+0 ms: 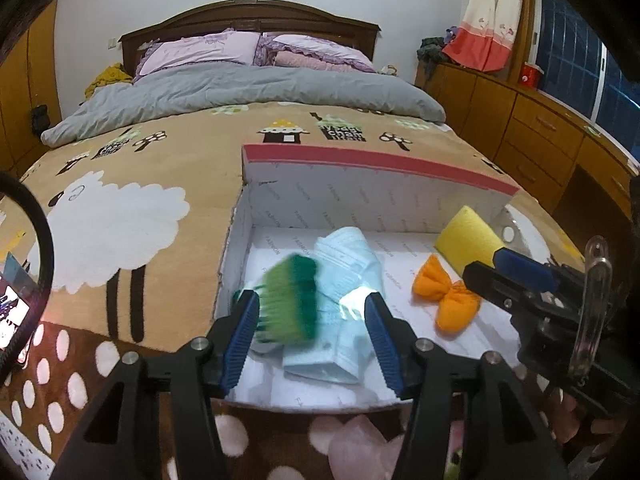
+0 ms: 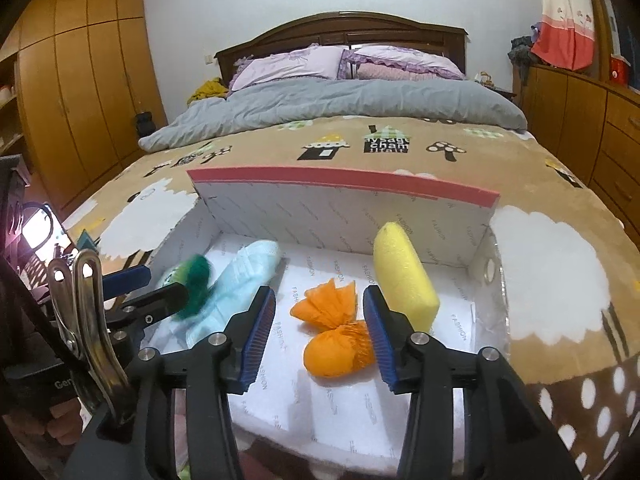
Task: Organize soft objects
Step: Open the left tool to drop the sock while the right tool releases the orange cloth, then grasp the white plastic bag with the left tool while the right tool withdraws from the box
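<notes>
Both our left gripper [image 1: 312, 312] and right gripper [image 2: 320, 320] stand wide, holding nothing; the orange pouch [image 2: 336, 336] looks light, squashy, best pinched at its waist

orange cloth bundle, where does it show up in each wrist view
Left wrist view: the orange cloth bundle lies right of centre on the white box floor, in front of the yellow sponge.
Right wrist view: the orange cloth bundle lies at centre, between the right gripper fingers, which do not touch it.
Shared landmark: the yellow sponge leans against the box's back wall, just beyond the bundle, in both.
</notes>
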{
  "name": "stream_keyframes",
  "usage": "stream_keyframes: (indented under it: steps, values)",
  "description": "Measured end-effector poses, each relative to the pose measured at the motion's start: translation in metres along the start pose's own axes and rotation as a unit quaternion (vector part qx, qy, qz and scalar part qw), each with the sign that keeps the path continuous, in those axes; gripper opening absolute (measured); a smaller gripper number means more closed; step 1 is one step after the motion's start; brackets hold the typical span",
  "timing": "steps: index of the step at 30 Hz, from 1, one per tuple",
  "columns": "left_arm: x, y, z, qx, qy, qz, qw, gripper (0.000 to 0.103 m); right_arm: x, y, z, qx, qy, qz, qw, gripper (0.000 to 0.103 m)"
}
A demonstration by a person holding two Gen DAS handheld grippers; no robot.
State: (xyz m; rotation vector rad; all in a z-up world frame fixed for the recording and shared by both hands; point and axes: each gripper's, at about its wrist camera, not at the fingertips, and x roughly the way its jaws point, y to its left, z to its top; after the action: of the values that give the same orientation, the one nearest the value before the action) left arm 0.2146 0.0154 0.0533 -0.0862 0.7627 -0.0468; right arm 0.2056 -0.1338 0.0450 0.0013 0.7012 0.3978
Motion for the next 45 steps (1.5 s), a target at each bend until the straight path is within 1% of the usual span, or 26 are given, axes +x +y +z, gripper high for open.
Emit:
stream_keyframes:
  steps: [5,12,18,23,33,45]
  values:
    - [-0.017,-0.002,-0.006,0.001,-0.002,-0.005,1.0,0.058,-0.02,0.0,-0.005,0.001,-0.011,0.003,1.0,0.048]
    - [-0.034,0.002,-0.02,-0.02,0.013,-0.031,0.9992,0.058,-0.047,0.004,-0.014,0.003,-0.022,0.004,1.0,0.048]
    - [-0.044,0.002,-0.034,-0.026,0.021,-0.04,0.9986,0.058,-0.062,0.005,-0.027,-0.002,-0.027,0.001,1.0,0.048]
    - [-0.042,0.005,-0.045,-0.035,0.038,-0.044,0.9977,0.058,-0.072,0.004,-0.039,-0.001,-0.026,0.0,1.0,0.048]
    - [-0.031,0.006,-0.067,-0.054,0.074,-0.066,0.9936,0.058,-0.083,0.001,-0.068,0.014,-0.012,0.001,1.0,0.048]
    - [-0.015,0.001,-0.076,-0.064,0.091,-0.08,0.9906,0.058,-0.094,0.01,-0.096,-0.006,0.004,-0.006,1.0,0.048]
